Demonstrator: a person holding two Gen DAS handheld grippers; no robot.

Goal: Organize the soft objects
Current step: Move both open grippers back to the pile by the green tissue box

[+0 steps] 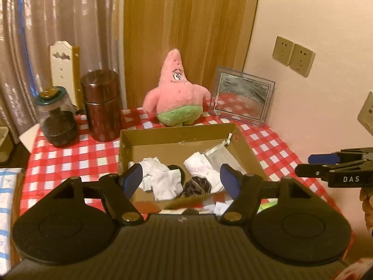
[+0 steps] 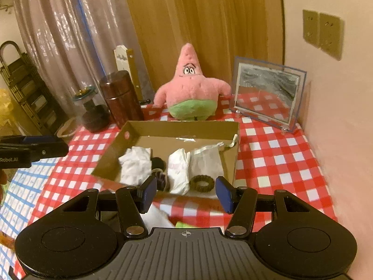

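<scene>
An open cardboard box (image 1: 177, 137) (image 2: 181, 129) sits on the red checked tablecloth. It holds crumpled white cloths (image 1: 160, 179) (image 2: 136, 163), a folded white cloth (image 2: 178, 169), a white drawstring pouch (image 2: 206, 161), dark scrunchies (image 1: 197, 185) and a brown hair tie (image 2: 201, 183). A pink star plush (image 1: 176, 93) (image 2: 192, 88) stands behind the box. My left gripper (image 1: 184, 177) is open and empty over the box's near edge. My right gripper (image 2: 186, 192) is open and empty just before the box; it also shows in the left wrist view (image 1: 326, 165).
A brown canister (image 1: 101, 105) (image 2: 121, 98) and a glass jar (image 1: 57, 116) (image 2: 92, 110) stand left of the box. A framed mirror (image 1: 243, 99) (image 2: 268, 95) leans at the back right by the wall. White and green items (image 2: 163, 219) lie on the cloth below my right gripper.
</scene>
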